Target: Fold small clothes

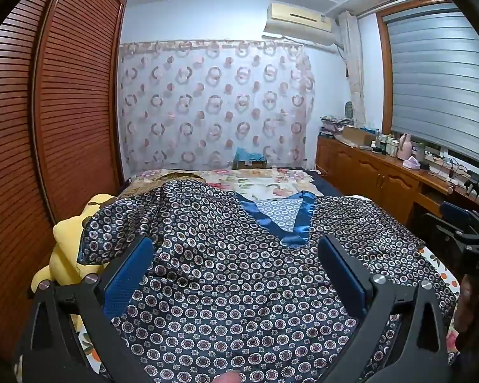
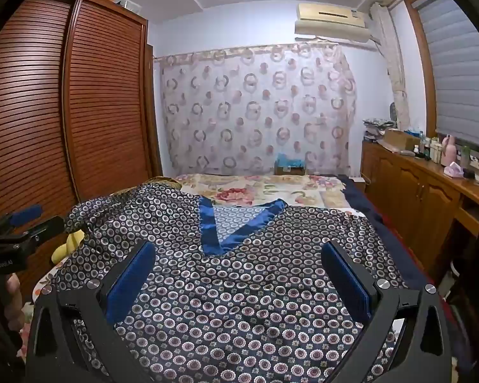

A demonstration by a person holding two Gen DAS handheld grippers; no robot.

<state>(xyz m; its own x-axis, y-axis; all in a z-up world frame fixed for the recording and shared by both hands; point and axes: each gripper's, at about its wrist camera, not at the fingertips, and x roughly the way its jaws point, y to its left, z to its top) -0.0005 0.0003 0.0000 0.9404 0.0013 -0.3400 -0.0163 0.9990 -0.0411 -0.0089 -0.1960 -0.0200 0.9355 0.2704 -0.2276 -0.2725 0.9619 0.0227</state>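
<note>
A dark navy satin top [image 1: 239, 271] with a ring pattern and a blue V-neck trim [image 1: 290, 223] lies spread flat on the bed, neck pointing away. It also shows in the right wrist view [image 2: 246, 287], with the blue trim [image 2: 226, 226]. My left gripper [image 1: 236, 265] is open, its blue pads wide apart above the top's lower left part. My right gripper [image 2: 239, 271] is open, hovering above the top's lower right part. Each gripper appears at the other view's edge: the right gripper [image 1: 463, 242], the left gripper [image 2: 19, 226]. Neither holds cloth.
A floral bedspread [image 1: 255, 182] covers the bed beyond the top. A yellow plush toy [image 1: 67, 255] lies at the bed's left edge beside a louvred wooden wardrobe [image 1: 48, 127]. A wooden cabinet [image 1: 383, 175] with bottles runs along the right wall under the window.
</note>
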